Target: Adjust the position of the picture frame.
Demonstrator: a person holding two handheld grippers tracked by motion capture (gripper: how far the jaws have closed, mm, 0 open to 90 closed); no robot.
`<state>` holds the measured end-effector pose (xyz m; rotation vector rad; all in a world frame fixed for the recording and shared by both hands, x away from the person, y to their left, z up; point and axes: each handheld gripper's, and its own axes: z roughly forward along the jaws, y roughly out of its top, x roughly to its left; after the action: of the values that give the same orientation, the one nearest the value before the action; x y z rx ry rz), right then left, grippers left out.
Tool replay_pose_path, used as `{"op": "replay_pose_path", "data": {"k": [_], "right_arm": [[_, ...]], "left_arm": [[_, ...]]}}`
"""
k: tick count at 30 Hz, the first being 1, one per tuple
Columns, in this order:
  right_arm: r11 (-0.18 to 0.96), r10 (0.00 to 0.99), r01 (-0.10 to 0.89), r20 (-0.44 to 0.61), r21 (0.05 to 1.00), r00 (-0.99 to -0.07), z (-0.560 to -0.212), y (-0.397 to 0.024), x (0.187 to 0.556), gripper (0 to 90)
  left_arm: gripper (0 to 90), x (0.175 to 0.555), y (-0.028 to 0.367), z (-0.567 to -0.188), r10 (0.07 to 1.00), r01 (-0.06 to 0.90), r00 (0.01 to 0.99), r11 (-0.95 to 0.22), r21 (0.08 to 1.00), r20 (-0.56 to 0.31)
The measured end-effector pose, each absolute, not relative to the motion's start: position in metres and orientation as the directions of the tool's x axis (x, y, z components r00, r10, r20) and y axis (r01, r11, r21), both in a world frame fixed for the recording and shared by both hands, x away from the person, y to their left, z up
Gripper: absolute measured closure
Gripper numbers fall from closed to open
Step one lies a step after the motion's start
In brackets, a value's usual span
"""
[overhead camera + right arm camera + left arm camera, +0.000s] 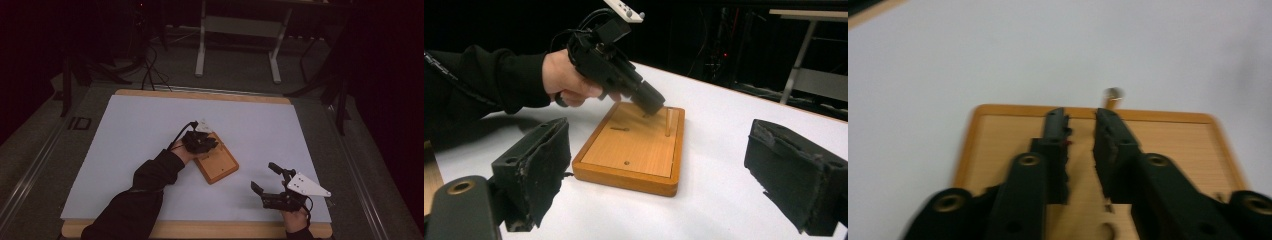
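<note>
Near the front edge of the table (140, 130), at the person's right: the right gripper (265, 177) hangs low over the white top, jaws spread wide, nothing between them. It points across at the wooden board (634, 145). Judgement: it is parked clear of the work, ready to steady the board if needed.

Mid-table: the board lies flat on the white top, skewed to the table edges. It has a raised rim all round. On its face are a short slot (619, 129) and a small hole (626, 162), both empty, presumably seats for parts.

Over the far end of the board: the left gripper (651, 105) tilts nose-down, tips close above the wood. Its own view shows the jaws (1080, 115) a narrow gap apart, bare wood between the pads, gripping nothing.

Just past those tips: a thin wooden peg (668, 121) stands at the board's far edge, close inside the rim. Its pale top (1114, 95) shows just beyond the tip of one jaw. Cannot tell whether that jaw touches it. Judgement: the peg stands alone because it is seated in the board; the narrow jaw gap suits so thin a part.

Beyond the table: a pale metal frame (237, 25) stands on the dark floor.
</note>
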<state>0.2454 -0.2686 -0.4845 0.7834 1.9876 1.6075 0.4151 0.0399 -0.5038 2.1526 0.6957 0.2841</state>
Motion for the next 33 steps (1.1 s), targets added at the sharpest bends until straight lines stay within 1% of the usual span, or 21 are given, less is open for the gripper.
{"op": "replay_pose_path", "data": {"k": [3,6,10,13,15,17,21,22,26,33], "right_arm": [[0.162,0.680,0.140,-0.007,0.977,-0.733,-0.485,-0.267,0.245,10.7],[0.164,0.680,0.136,-0.012,0.977,-0.733,-0.485,-0.267,0.245,10.7],[0.156,0.682,0.143,-0.002,0.977,-0.732,-0.485,-0.268,0.246,10.7],[0.157,0.680,0.142,-0.003,0.977,-0.733,-0.485,-0.269,0.246,10.7],[0.159,0.680,0.142,-0.004,0.977,-0.733,-0.485,-0.269,0.246,10.8],[0.158,0.679,0.142,-0.003,0.977,-0.734,-0.485,-0.269,0.246,10.7],[0.156,0.679,0.146,0.001,0.977,-0.734,-0.486,-0.269,0.245,10.7],[0.155,0.678,0.146,0.003,0.977,-0.735,-0.486,-0.269,0.246,10.7],[0.153,0.676,0.148,0.005,0.977,-0.737,-0.486,-0.270,0.246,10.8],[0.152,0.674,0.152,0.010,0.977,-0.739,-0.486,-0.270,0.246,10.8]], "left_arm": [[86.4,0.424,0.042,-0.503,0.598,0.402,0.800,-0.484,0.777,-0.041],[89.8,0.433,0.039,-0.502,0.607,0.407,0.793,-0.478,0.778,-0.042],[90.0,0.441,0.030,-0.501,0.595,0.392,0.803,-0.498,0.774,-0.023],[90.0,0.449,0.023,-0.502,0.595,0.397,0.804,-0.497,0.772,-0.031],[90.0,0.453,0.017,-0.503,0.593,0.388,0.805,-0.514,0.765,-0.010],[90.0,0.458,0.012,-0.504,0.594,0.393,0.805,-0.519,0.759,-0.010],[90.0,0.469,0.003,-0.509,0.598,0.403,0.802,-0.555,0.727,0.012],[90.0,0.470,0.001,-0.510,0.598,0.402,0.801,-0.565,0.720,0.022],[90.0,0.479,-0.001,-0.513,0.600,0.423,0.800,-0.580,0.696,0.014],[90.0,0.482,-0.004,-0.516,0.594,0.425,0.804,-0.598,0.680,0.020]]}}
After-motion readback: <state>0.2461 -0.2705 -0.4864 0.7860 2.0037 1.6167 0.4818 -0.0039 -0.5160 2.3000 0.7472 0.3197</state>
